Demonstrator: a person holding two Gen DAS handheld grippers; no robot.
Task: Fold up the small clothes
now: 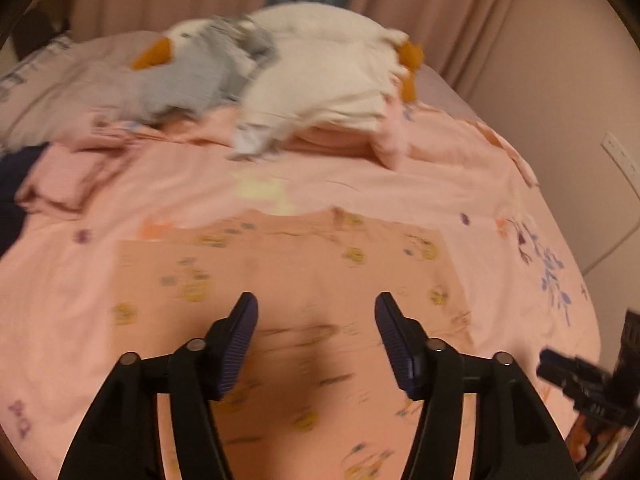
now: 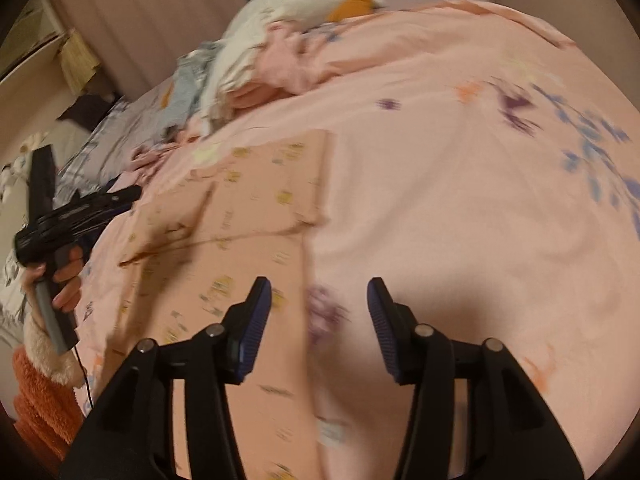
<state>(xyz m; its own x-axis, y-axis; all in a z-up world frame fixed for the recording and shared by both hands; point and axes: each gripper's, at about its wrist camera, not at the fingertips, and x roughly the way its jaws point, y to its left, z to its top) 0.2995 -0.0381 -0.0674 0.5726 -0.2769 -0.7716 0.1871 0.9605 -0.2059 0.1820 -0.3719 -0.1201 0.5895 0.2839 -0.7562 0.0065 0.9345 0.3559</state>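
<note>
A peach garment (image 1: pixel 300 276) with small yellow prints lies spread flat on the pink bedspread (image 1: pixel 480 192). My left gripper (image 1: pixel 316 306) hovers over its near part, open, with nothing between the fingers. In the right wrist view the same garment (image 2: pixel 248 220) has one part folded over at its left. My right gripper (image 2: pixel 320 292) is open above the garment's right edge, empty. A hand at the left edge holds the left gripper (image 2: pixel 134 193) beside the garment. The right gripper's body (image 1: pixel 576 384) shows at the lower right of the left wrist view.
A heap of white and grey clothes with orange plush parts (image 1: pixel 320 80) lies at the far side of the bed. Crumpled pink cloth (image 1: pixel 64 176) and a dark garment (image 1: pixel 12 184) lie at the left. Curtains hang behind. An orange fluffy item (image 2: pixel 36 396) sits beside the bed.
</note>
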